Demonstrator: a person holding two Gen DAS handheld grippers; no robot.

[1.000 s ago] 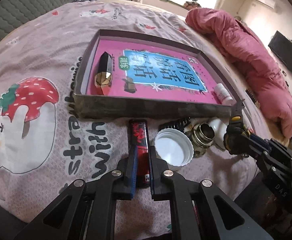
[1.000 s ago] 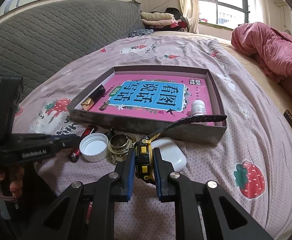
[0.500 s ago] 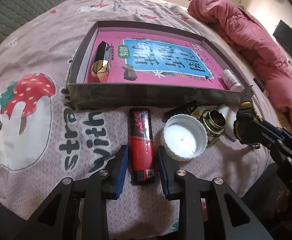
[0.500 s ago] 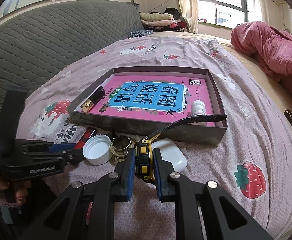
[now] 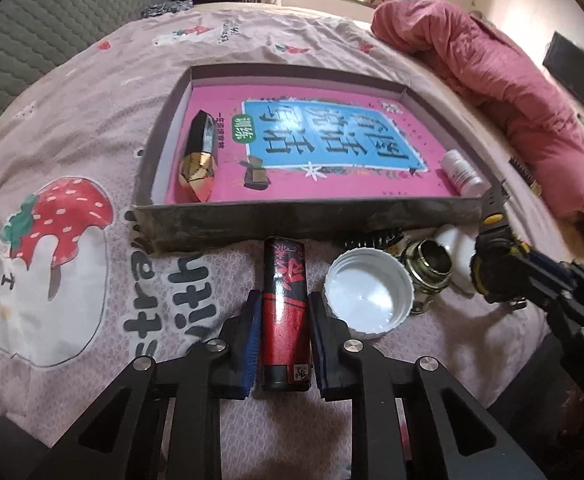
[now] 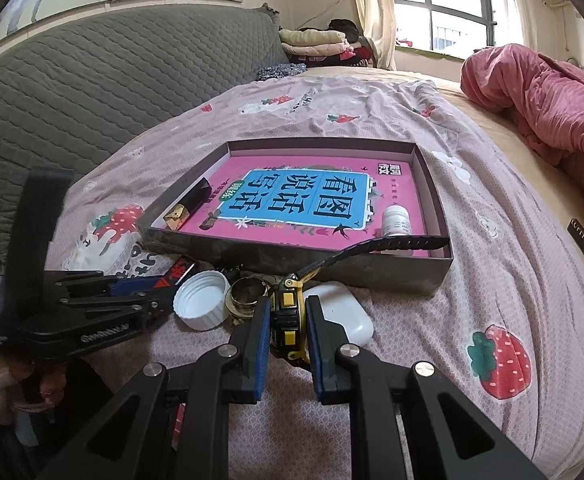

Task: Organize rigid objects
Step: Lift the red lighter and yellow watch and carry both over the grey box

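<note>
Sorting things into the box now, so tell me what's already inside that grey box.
Inside the grey box: a pink book covering its floor, a black-and-gold faceted piece and a small white bottle. Anything beneath the book is hidden.

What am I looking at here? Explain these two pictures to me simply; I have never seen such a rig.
A person holds two hand grippers, each with its own camera looking along the fingers. In the left one's picture, the left gripper straddles a red lighter on the bedsheet, apparently not squeezing it. In the right one's picture, the right gripper clamps a yellow watch. Nearby lie a white cap, a brass ring and an earbud case, before a box holding a pink book.
</note>
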